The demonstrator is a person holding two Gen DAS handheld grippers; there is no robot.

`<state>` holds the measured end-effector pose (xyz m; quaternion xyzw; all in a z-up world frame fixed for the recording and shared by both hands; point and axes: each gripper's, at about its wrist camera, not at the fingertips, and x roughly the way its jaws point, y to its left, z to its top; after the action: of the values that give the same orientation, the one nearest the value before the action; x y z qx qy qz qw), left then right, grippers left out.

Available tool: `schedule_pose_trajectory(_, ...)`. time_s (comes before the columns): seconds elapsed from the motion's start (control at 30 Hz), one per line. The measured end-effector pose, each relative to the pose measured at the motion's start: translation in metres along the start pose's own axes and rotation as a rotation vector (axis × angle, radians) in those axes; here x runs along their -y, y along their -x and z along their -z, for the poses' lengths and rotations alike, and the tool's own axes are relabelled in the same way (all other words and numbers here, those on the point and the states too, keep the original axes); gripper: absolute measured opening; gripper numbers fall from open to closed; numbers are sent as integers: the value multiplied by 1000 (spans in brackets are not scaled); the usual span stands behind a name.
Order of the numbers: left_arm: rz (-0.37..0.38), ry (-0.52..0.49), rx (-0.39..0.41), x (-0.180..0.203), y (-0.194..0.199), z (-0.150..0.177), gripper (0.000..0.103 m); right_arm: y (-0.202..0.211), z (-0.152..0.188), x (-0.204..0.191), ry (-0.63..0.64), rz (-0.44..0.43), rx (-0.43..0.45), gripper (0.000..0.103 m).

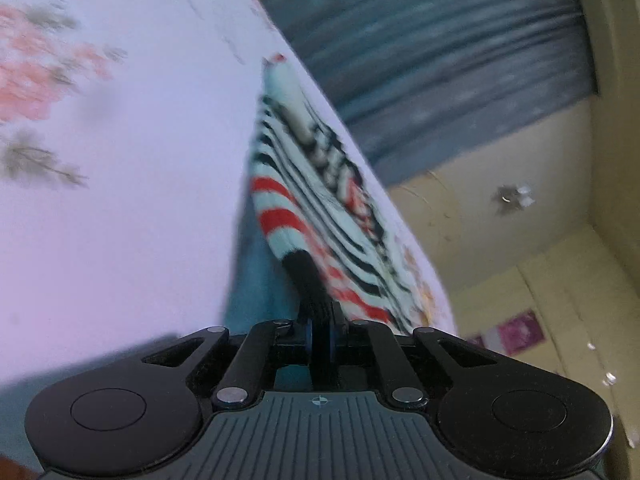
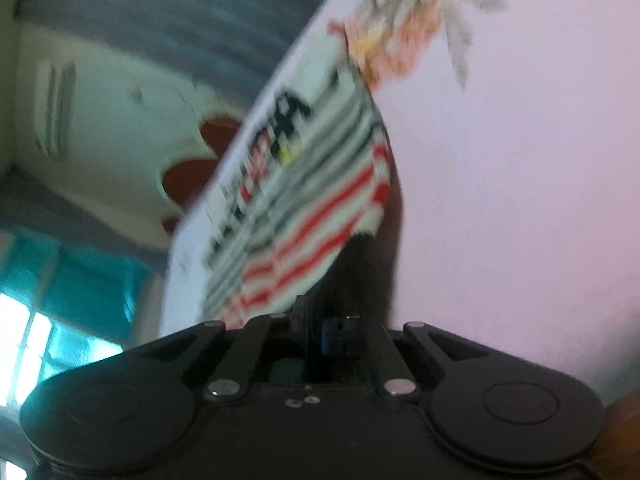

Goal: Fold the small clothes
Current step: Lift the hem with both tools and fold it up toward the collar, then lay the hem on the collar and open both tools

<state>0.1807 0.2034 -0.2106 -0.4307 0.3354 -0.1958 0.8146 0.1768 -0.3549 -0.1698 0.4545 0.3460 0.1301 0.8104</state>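
Pale lilac bedding with pink flower prints (image 1: 120, 160) fills the left of the left wrist view, with a grey ribbed shutter and cream wall beyond its edge on the right. On that sheet lies the small striped sweater (image 1: 316, 184), white with black and red bands, its long axis running from the gripper away toward the far edge of the sheet. The left gripper (image 1: 320, 332) sits at the near end of the garment with its jaws drawn together, pinched on the black ribbed cuff (image 1: 308, 276) that rises straight out of them. In the right wrist view the same sheet (image 2: 520, 200) fills the right side, a cream wall and a bright window to the left. The sweater (image 2: 312, 208) stretches up and to the left from the right gripper (image 2: 320, 328), which is likewise closed; dark fabric reaches right down to its jaws, so I judge it is gripping the other dark cuff (image 2: 360, 272), though blur hides the contact. Both hands therefore sit at the sweater's near end, so the coming fold likely carries the sleeves forward over the body.
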Motion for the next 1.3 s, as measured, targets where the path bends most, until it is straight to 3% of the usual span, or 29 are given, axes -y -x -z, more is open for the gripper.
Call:
schedule_pose_trajectory(0.07, -60, -3, -49, -8, -8, 0, 6, -7, -3, 4, 24, 81, -43, 5)
schedule_pose_trajectory(0.13, -57, -4, -49, -4, -8, -4, 6, -13, -3, 7, 28, 107, -80, 5)
schedule_pose_trajectory(0.27, 3, 27, 19, 13, 1, -17, 6, 3, -17, -15, 11, 13, 23, 5)
schedule_pose_trajectory(0.4, 78, 21, 111, 42, -2, -54, 6, 6, -48, -57, 108, -7, 83, 5)
schedule_pose_trajectory(0.57, 112, -33, 164, 89, -50, -115, 6, -15, -106, -102, 207, 25, 134, 5)
schedule_pose_trajectory(0.67, 90, -63, 157, 107, -91, -157, 6, -45, -146, -114, 213, 42, 139, 5)
schedule_pose_trajectory(0.87, -23, -55, 113, 112, -176, -227, 6, -123, -226, -110, 145, 70, 101, 5)
schedule_pose_trajectory(1.07, -167, -35, 53, 85, -249, -257, 6, -210, -275, -84, 81, 127, 21, 5)
schedule_pose_trajectory(1.17, -195, -41, 44, 73, -268, -261, 6, -242, -286, -65, 50, 143, -15, 6)
schedule_pose_trajectory(1.2, -174, -38, 50, 71, -271, -261, 6, -251, -288, -58, 36, 135, -20, 10)
schedule_pose_trajectory(1.27, -156, -28, 54, 66, -278, -264, 7, -259, -292, -50, 28, 101, -9, 30)
schedule_pose_trajectory(1.3, -156, -21, 56, 65, -282, -266, 11, -260, -293, -48, 25, 100, 12, 55)
